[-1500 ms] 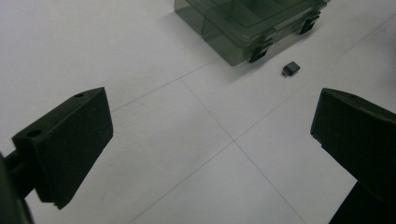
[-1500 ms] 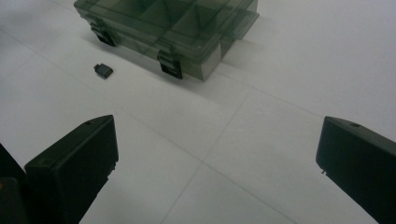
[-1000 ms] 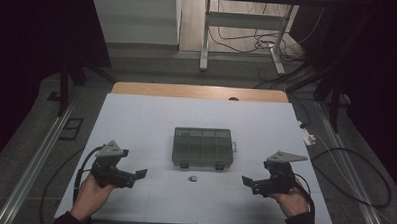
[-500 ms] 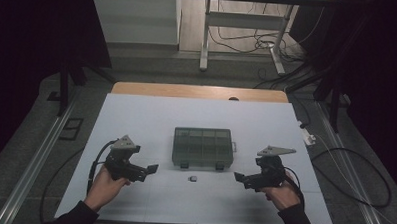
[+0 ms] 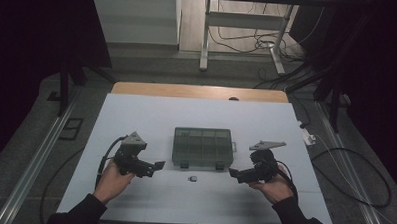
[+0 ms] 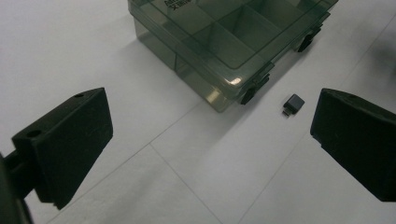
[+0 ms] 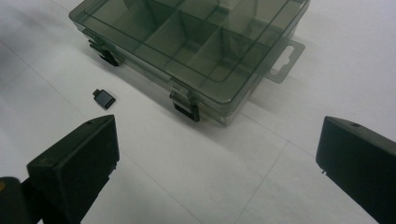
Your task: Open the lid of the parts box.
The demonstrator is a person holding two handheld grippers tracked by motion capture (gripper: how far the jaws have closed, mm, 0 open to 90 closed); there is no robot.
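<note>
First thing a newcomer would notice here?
The smoky translucent compartment box, lid shut and latched, mid-table on the white sheet. Just in front of it lies a tiny black adapter. The left hand-held gripper and right hand-held gripper flank it, jaws open, both empty.

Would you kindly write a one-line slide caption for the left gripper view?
Open left gripper faces a closed compartment box and a small black adapter on the white table.

Translucent smoky-green plastic compartment box [image 6: 224,42]: glossy, smooth lid. Small black plastic adapter block [image 6: 293,103]: matt. White bench [image 5: 151,115] surface: matt, paper-like, seamed. Left gripper [image 6: 210,144] and right gripper [image 7: 217,172]: matt black plastic.
</note>
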